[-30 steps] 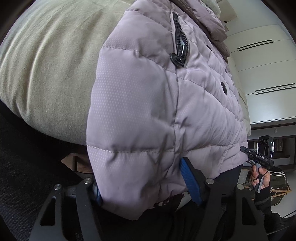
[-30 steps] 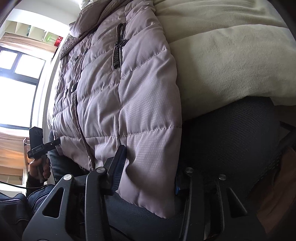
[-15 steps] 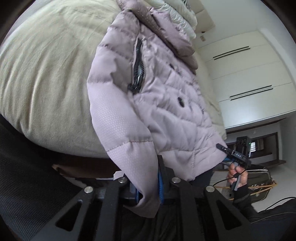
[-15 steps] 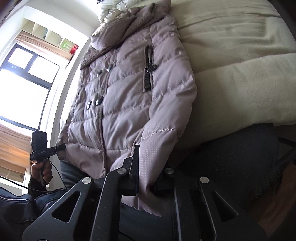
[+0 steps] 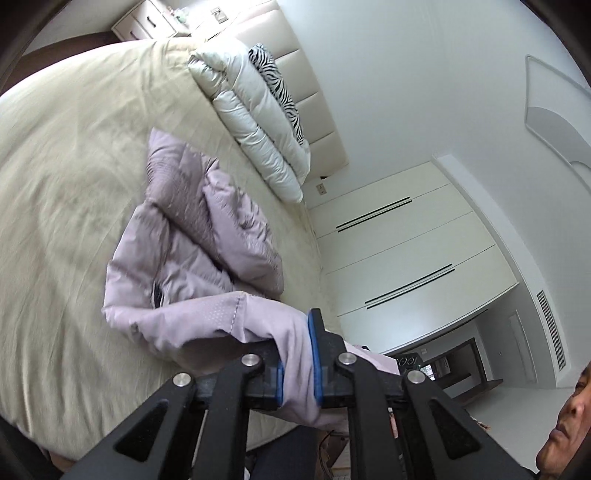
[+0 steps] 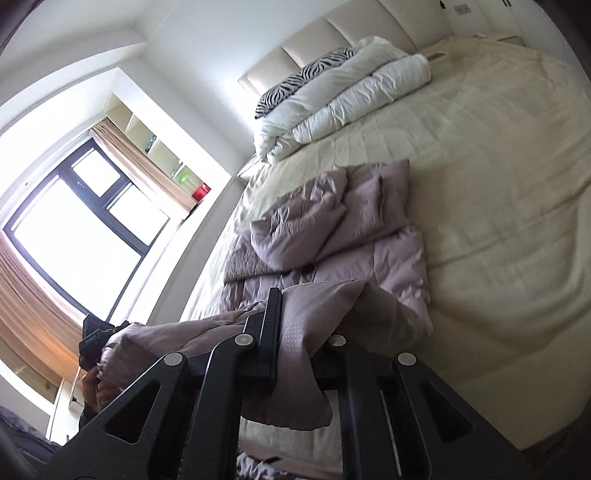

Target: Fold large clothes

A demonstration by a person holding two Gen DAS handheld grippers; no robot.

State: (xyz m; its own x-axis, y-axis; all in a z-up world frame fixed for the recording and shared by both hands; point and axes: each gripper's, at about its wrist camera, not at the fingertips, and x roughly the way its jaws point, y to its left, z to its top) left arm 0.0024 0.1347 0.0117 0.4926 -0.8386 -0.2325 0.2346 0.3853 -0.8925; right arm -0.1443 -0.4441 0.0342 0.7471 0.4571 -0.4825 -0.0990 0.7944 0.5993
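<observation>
A mauve quilted puffer jacket (image 5: pixel 207 236) lies crumpled on a beige bed (image 5: pixel 66 155); its upper part rests on the cover while its hem is lifted. My left gripper (image 5: pixel 295 354) is shut on one bottom corner of the jacket, the fabric pinched between the blue pads. In the right wrist view the jacket (image 6: pixel 354 229) bunches toward the headboard, and my right gripper (image 6: pixel 295 332) is shut on the other bottom corner, cloth draping down between the fingers. The stretched hem runs toward the other gripper (image 6: pixel 92 343) at the left.
A folded white duvet (image 5: pixel 258 110) and a zebra-print pillow (image 5: pixel 277 74) lie at the padded headboard (image 6: pixel 332 33). White wardrobe doors (image 5: pixel 406 258) stand beyond the bed. A large window with tan curtains (image 6: pixel 74 236) is on the other side. A person's face shows at bottom right of the left wrist view.
Both grippers closed on the jacket's bottom corners, then rose and tilted up, lifting the hem off the bed's near edge. The jacket now bunches further up the bed.
</observation>
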